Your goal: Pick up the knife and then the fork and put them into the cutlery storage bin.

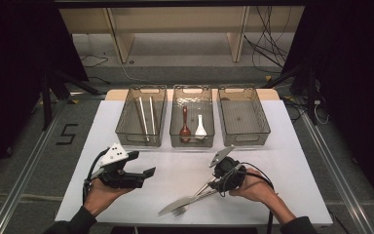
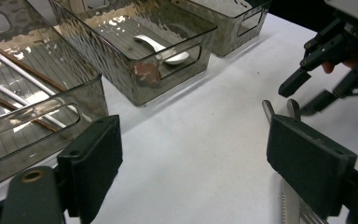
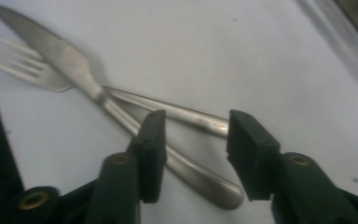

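Note:
A steel knife [image 1: 175,204] and a fork [image 1: 182,210] lie crossed on the white table [image 1: 175,165] near its front edge. In the right gripper view the knife [image 3: 65,56] lies over the fork [image 3: 23,60], and both handles run back between the jaws. My right gripper [image 1: 213,187] [image 3: 198,116] is open and low over those handles, with a jaw on each side of them. My left gripper [image 1: 143,163] [image 2: 200,140] is open over bare table at the front left, holding nothing.
Three clear bins stand in a row at the back. The left bin [image 1: 141,139] holds chopsticks [image 1: 145,114], the middle bin [image 1: 192,144] a brown spoon [image 1: 185,127] and a white spoon [image 1: 200,127], and the right bin [image 1: 243,139] nothing.

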`<action>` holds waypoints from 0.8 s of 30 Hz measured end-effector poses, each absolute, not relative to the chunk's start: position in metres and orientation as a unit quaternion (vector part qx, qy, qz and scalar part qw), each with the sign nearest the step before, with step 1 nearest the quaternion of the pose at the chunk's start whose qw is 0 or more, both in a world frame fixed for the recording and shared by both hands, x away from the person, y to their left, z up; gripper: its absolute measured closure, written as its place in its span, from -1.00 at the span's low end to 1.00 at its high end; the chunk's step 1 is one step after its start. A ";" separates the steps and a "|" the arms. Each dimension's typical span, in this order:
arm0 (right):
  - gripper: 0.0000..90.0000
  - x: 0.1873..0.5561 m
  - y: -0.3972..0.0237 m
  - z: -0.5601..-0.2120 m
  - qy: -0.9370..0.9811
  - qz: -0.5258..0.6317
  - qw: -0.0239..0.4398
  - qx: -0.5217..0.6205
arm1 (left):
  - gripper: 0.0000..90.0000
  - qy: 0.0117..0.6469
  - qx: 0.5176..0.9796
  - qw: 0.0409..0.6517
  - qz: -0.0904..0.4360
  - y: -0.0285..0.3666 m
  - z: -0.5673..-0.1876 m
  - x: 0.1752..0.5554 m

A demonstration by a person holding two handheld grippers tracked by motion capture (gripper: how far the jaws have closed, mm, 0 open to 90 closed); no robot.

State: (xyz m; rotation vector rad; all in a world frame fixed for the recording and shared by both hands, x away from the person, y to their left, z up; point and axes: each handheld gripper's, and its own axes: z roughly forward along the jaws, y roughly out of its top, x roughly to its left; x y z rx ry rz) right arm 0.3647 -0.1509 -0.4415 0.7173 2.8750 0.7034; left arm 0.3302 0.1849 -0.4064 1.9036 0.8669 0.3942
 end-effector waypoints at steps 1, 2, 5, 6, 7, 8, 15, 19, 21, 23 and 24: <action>0.10 0.363 -0.148 -0.442 0.948 0.223 0.048 0.223 | -0.61 0.357 0.781 0.486 0.162 0.185 -0.406 0.330; 0.05 0.361 -0.145 -0.443 0.949 0.221 0.046 0.222 | -0.62 0.357 0.781 0.486 0.163 0.186 -0.406 0.330; -0.03 0.357 -0.138 -0.447 0.958 0.205 0.041 0.197 | -0.62 0.357 0.781 0.486 0.163 0.187 -0.406 0.330; -0.05 0.355 -0.136 -0.448 0.960 0.201 0.041 0.190 | -0.62 0.358 0.780 0.487 0.162 0.187 -0.406 0.330; -0.06 0.354 -0.134 -0.449 0.961 0.201 0.038 0.185 | -0.62 0.357 0.781 0.487 0.162 0.187 -0.406 0.330; -0.07 0.354 -0.133 -0.451 0.963 0.200 0.037 0.180 | -0.63 0.357 0.781 0.486 0.162 0.187 -0.406 0.330; -0.08 0.352 -0.128 -0.455 0.966 0.192 0.035 0.171 | -0.64 0.357 0.780 0.487 0.163 0.187 -0.406 0.329; -0.07 0.351 -0.127 -0.456 0.967 0.185 0.032 0.171 | -0.65 0.355 0.781 0.487 0.164 0.188 -0.406 0.329; -0.04 0.350 -0.126 -0.457 0.969 0.183 0.033 0.162 | -0.65 0.354 0.781 0.487 0.165 0.188 -0.406 0.329; -0.01 0.350 -0.125 -0.459 0.971 0.177 0.036 0.158 | -0.65 0.354 0.780 0.488 0.165 0.188 -0.406 0.329; 0.01 0.349 -0.124 -0.460 0.972 0.171 0.039 0.154 | -0.65 0.354 0.780 0.488 0.165 0.188 -0.406 0.329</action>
